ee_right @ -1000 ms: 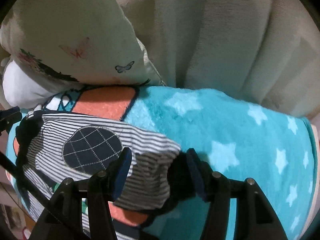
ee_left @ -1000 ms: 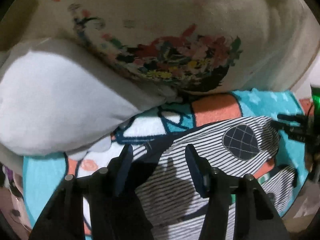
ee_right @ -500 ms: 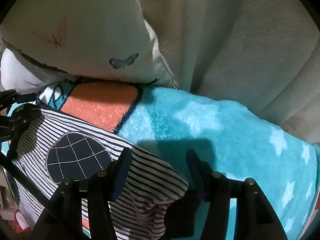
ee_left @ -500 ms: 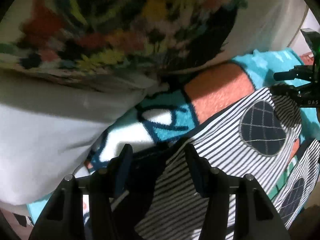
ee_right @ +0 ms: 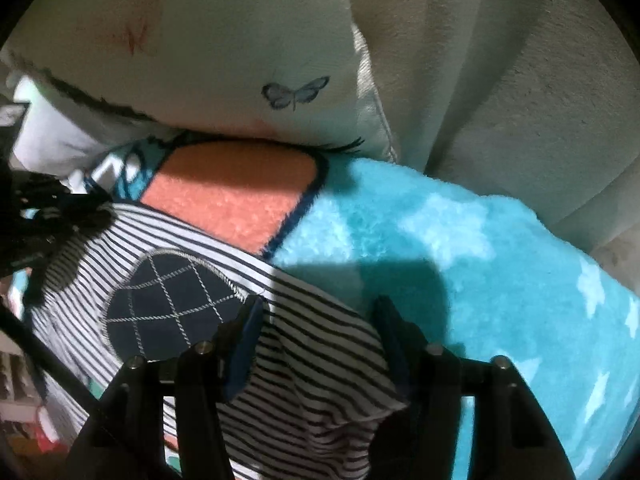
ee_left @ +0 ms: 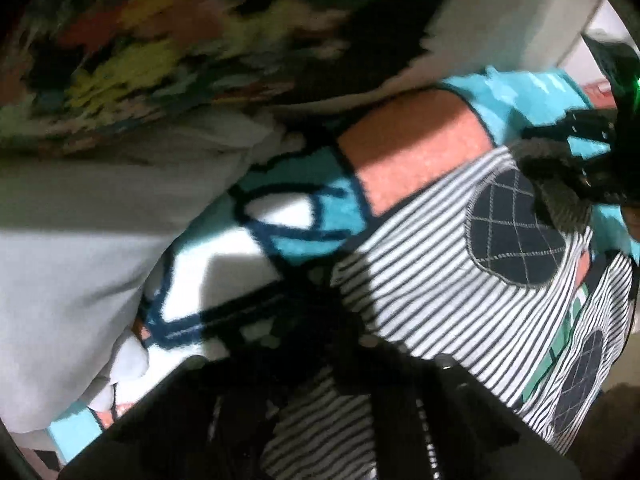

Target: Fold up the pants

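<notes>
Small black-and-white striped pants with navy quilted oval knee patches lie on a turquoise, orange and white fleece blanket. In the left wrist view my left gripper is low over the dark waistband end; its fingers are dark and blurred, so their state is unclear. In the right wrist view my right gripper is open, its fingers astride the striped leg end. The right gripper also shows in the left wrist view.
A cream pillow with a flower print and butterflies rests at the back on a white pillow. A beige curtain hangs behind. The starred turquoise blanket stretches to the right.
Both grippers have moved forward and down onto the pants. The left view has tilted and blurred, with its fingers sunk into shadow at the waistband. The right gripper now straddles the leg end.
</notes>
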Action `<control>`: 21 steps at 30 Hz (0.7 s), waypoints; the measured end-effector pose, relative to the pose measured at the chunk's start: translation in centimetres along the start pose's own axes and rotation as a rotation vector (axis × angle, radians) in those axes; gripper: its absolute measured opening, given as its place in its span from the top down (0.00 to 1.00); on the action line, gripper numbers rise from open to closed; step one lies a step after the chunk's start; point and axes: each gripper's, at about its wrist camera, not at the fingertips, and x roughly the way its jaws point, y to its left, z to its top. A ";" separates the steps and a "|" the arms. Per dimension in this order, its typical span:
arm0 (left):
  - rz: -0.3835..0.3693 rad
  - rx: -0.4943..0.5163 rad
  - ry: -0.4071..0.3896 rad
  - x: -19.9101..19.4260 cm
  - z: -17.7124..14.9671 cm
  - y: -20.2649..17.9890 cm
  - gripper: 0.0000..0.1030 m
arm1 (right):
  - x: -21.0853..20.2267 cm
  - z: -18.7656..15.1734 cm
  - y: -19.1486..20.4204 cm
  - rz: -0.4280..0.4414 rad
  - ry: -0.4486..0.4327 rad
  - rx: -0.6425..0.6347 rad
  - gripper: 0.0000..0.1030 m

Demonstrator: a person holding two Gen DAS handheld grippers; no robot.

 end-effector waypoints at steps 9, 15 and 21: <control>0.027 -0.025 -0.076 -3.5 -1.9 -0.5 0.95 | -2.1 0.3 2.3 0.003 -0.035 -0.021 0.93; 0.048 -0.032 -0.186 -8.4 -3.9 -2.2 0.95 | -6.5 -1.1 2.3 0.009 -0.112 0.032 0.93; 0.065 0.005 -0.278 -12.6 -8.6 -6.0 0.95 | -10.1 -6.1 3.5 -0.017 -0.156 0.070 0.94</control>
